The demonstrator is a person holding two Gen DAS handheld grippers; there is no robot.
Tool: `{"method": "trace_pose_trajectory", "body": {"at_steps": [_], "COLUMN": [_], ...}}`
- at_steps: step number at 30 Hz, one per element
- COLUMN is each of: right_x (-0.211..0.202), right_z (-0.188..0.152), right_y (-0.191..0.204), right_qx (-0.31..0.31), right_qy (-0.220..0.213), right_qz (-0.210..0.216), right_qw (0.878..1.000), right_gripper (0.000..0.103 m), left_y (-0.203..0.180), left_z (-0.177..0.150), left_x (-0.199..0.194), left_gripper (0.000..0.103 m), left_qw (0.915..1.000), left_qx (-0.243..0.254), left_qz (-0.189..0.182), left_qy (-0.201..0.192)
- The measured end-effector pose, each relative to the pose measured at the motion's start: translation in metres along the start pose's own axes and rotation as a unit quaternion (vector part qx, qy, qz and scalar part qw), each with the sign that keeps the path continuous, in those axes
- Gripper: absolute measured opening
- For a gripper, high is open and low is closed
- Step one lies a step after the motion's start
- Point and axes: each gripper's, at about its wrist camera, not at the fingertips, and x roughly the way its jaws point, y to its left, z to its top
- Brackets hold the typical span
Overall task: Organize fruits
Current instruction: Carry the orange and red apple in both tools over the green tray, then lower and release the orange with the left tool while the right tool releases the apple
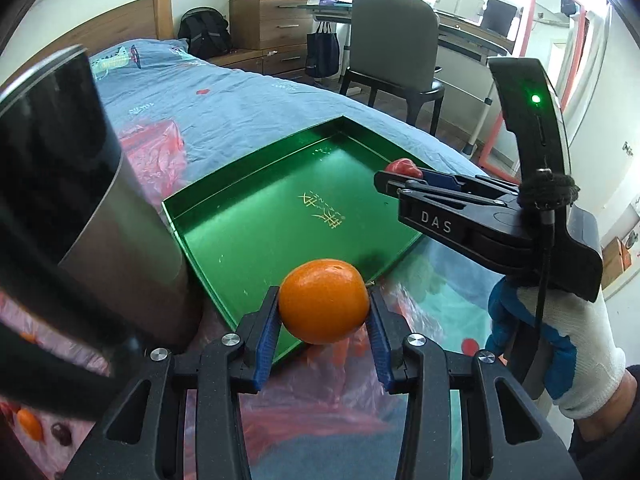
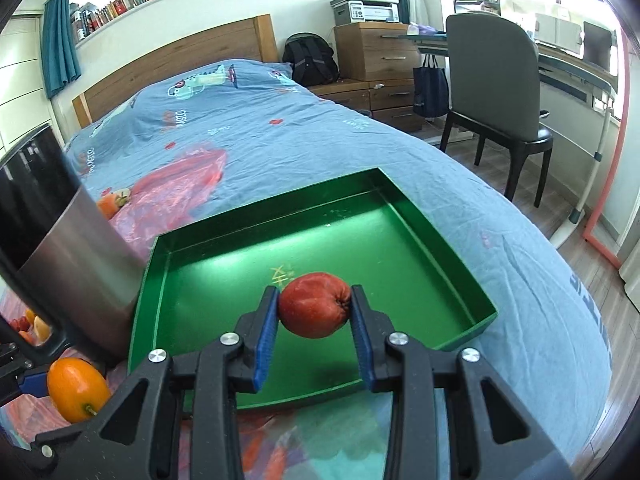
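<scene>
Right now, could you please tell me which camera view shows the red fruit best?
The right wrist view: the red fruit fills the centre, gripped by the right tool over the green tray. The left wrist view shows only a sliver behind that tool.

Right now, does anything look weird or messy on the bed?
A little. The green tray holds no fruit yet, while small fruits lie loose on the crinkled pink plastic bag. The left gripper holds an orange and the right gripper a red fruit.
</scene>
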Motion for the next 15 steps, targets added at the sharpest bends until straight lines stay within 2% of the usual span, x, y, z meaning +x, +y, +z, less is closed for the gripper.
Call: {"method": "trace_pose_trajectory", "body": {"at_steps": [4, 7, 15], "right_x": [0.027, 0.043, 0.082], "right_z": [0.010, 0.012, 0.025], "right_y": [-0.024, -0.035, -0.038], "right_qx": [0.000, -0.001, -0.019], "right_qy": [0.009, 0.018, 0.035], "right_qz": [-0.019, -0.029, -0.044], "right_qw": [1.000, 0.999, 0.998], "right_gripper": [0.008, 0.007, 0.008], "left_y": [0.007, 0.007, 0.016], "left_z": [0.017, 0.018, 0.011], "left_x": [0.039, 0.060, 0.084], "left_gripper": [0.036, 0.036, 0.036], "left_qw": [0.9997, 0.9994, 0.9984], "left_qx": [-0.015, -0.020, -0.030], "left_qz": [0.007, 0.011, 0.019], "left_qy": [0.017, 0.026, 0.044]}}
